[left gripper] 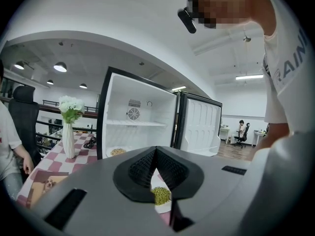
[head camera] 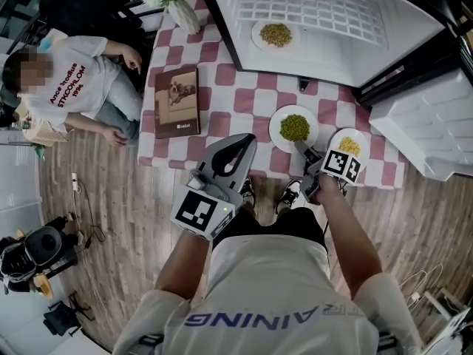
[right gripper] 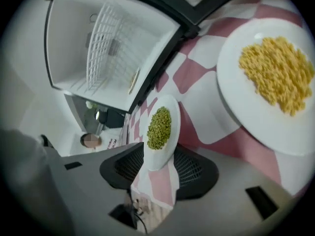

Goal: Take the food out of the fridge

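**Straddling the pea plate (head camera: 294,128), jaws released**

The open fridge (head camera: 332,58) holds one food plate (head camera: 276,35). At the checked table (head camera: 222,102), the left gripper (left gripper: 156,149) is clenched empty. The right gripper (right gripper: 157,156) stands parted around the pea plate's rim, beside the yellow-food plate (head camera: 349,146).

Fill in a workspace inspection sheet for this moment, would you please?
Surface: checked tablecloth, lying flat.
Job's things: plate of green food and plate of yellow food on the cloth; third plate of food inside the open fridge.
Clutter: book; vase of white flowers.
Grippers: left gripper shut, empty; right gripper open, green plate's rim between its jaws.
Cables: black cable beside the vase; loose cable on the floor.
Surroundings: seated person by the table; wooden floor.
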Tool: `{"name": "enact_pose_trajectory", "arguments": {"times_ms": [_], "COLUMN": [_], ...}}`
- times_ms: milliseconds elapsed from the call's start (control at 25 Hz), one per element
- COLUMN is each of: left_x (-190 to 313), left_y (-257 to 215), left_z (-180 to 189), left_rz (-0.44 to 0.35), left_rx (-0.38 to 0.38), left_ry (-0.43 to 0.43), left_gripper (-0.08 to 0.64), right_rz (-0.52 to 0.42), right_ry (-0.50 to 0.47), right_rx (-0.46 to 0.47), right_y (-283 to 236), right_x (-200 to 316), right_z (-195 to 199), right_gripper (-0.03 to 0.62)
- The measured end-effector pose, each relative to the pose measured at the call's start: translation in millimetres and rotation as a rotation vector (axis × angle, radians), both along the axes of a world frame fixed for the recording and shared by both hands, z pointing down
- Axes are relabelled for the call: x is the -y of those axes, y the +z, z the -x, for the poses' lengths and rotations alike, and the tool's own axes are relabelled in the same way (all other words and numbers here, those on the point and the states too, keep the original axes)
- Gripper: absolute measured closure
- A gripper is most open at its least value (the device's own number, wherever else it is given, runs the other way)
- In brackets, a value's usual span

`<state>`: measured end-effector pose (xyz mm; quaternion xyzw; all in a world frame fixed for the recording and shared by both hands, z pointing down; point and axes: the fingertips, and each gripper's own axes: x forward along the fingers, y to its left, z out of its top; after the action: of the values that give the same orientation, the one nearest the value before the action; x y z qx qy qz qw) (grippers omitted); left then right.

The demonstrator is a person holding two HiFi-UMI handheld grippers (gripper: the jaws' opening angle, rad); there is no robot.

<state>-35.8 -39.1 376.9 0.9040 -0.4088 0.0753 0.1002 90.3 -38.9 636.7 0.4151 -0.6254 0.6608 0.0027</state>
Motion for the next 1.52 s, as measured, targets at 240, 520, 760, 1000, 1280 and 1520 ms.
{"name": "enact_pose_trajectory", "arguments": {"times_ms": [240,520,760,1000,1280,1520], "left_x": [-0.7,-0.2,2.1,3.2,5.5,8.3], "left_y": [-0.4,0.7,0.3,-1.8,-7.5,-19.0], "left_z": [-2.6,-1.3,-1.6,-0.6,3.2,-2.9], "left_rz": [-0.003,0.001,0.001,0.002,-0.003,-0.023], "left_rx": [0.003,0.003,-0.003,0.001,0.003,0.007], "left_ry": [0.009,0.008,0.009,0.015,0.016,0.038], "left_gripper": [0.557,0.555,0.555,0.555,0.557,0.555], "right_rz": [-0.079,-0.144,-0.157,-0.097,-0.189,-0.519], "right_ry": [-0.274,-0.525,-0.706,-0.685,-0.508,-0.406], "right_rx": [-0.206,-0.398,-0.587,-0.564,-0.502,-0.423], "right_y": [6.0,11.0,17.1,17.9,-21.4,-108.5], "right_x": [-14.7,-26.9,-34.9,-41.1,-22.3,14.7], "right_z": [12.6,17.7,15.2,6.9,-9.7,0.8], "right_gripper": [0.354,0.319,0.316,0.318,0.546,0.571]}}
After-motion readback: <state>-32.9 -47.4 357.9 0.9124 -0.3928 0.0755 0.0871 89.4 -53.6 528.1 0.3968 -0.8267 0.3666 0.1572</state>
